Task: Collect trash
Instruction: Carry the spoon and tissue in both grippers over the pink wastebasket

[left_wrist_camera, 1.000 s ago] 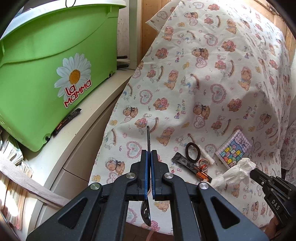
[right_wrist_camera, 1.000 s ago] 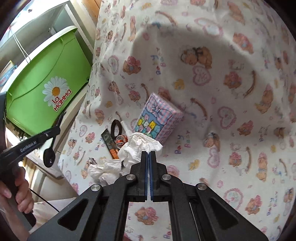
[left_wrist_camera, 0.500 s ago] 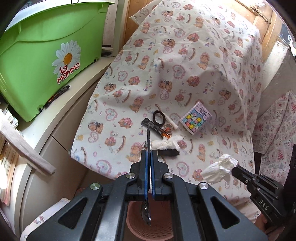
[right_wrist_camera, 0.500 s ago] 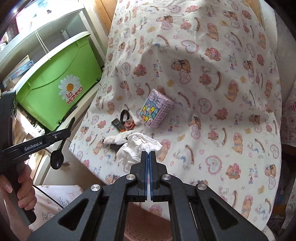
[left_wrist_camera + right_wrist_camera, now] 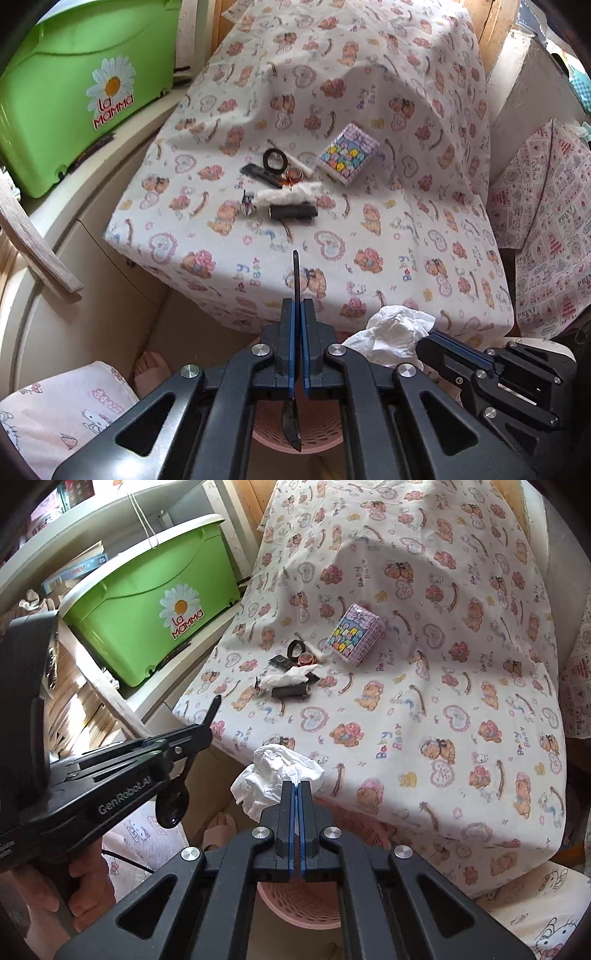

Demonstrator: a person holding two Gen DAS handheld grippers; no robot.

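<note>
My left gripper (image 5: pixel 296 306) is shut on a black plastic spoon (image 5: pixel 295 273), handle pointing forward, bowl hanging below over a pink basket (image 5: pixel 317 432). My right gripper (image 5: pixel 300 788) is shut on a crumpled white tissue (image 5: pixel 273 779), held above the pink basket (image 5: pixel 310 904) at the front edge of the cloth-covered table (image 5: pixel 424 709). The tissue also shows in the left wrist view (image 5: pixel 395 332). On the table lie another white tissue (image 5: pixel 288 194), a dark roll (image 5: pixel 293 211), a black wrapper (image 5: pixel 258 172), a black ring (image 5: pixel 275 159) and a small patterned box (image 5: pixel 349 154).
A green La Mamma bin (image 5: pixel 85 96) stands on a white cabinet at the left. A wooden slat (image 5: pixel 37 243) leans at the left. A patterned cloth (image 5: pixel 550 229) hangs at the right. My foot (image 5: pixel 151 369) is on the floor below.
Both grippers have pulled back from the table toward its front edge, carrying the spoon and the tissue. The pink basket has come into view below them.
</note>
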